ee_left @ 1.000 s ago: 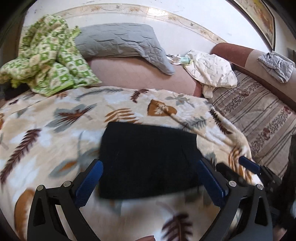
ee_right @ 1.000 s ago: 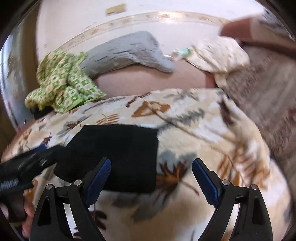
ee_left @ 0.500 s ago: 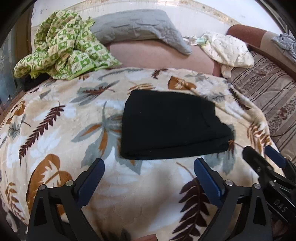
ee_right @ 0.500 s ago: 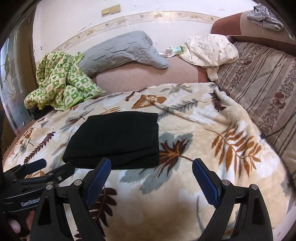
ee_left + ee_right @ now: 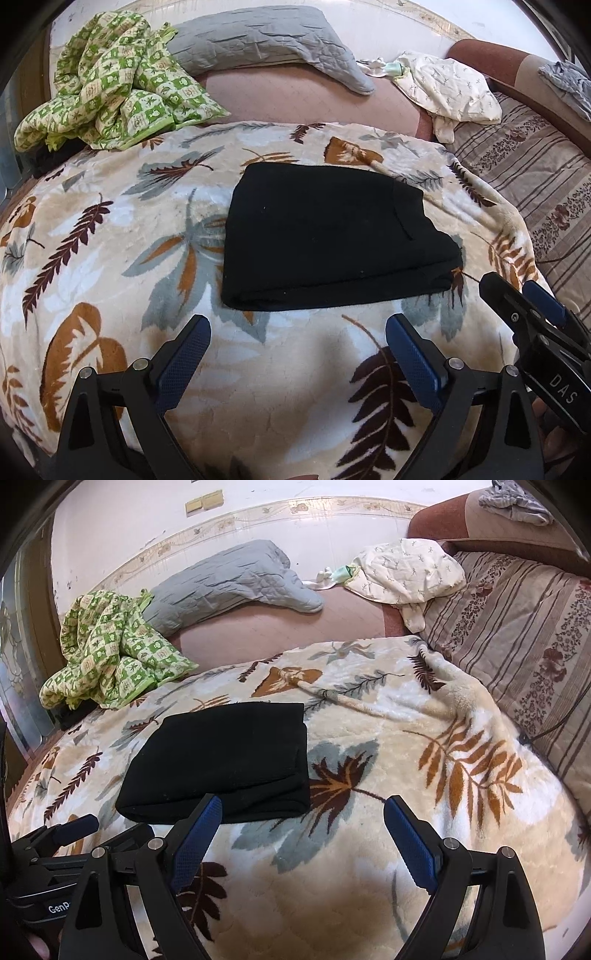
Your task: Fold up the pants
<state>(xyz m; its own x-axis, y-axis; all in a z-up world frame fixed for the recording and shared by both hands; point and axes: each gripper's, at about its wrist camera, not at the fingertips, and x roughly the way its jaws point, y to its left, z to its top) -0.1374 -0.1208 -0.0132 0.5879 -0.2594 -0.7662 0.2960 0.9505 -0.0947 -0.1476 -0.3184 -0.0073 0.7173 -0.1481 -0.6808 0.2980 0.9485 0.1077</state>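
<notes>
I see the folded black pants [image 5: 332, 236] lying crosswise on the leaf-print blanket [image 5: 110, 258], just ahead of my left hand-held gripper [image 5: 297, 354] and ahead-left of the right hand-held gripper [image 5: 303, 830], both released and empty.

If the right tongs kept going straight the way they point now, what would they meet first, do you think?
Most likely the leaf-patterned blanket, just right of the folded black pants. The right tongs are open and empty; depth is hard to judge.

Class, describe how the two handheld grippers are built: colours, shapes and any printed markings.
Both the left gripper and the right gripper have black frames with silver bolts and two blue textured fingers. White lettering reads "DAS" on the right gripper and "GenP" on the left.
</notes>
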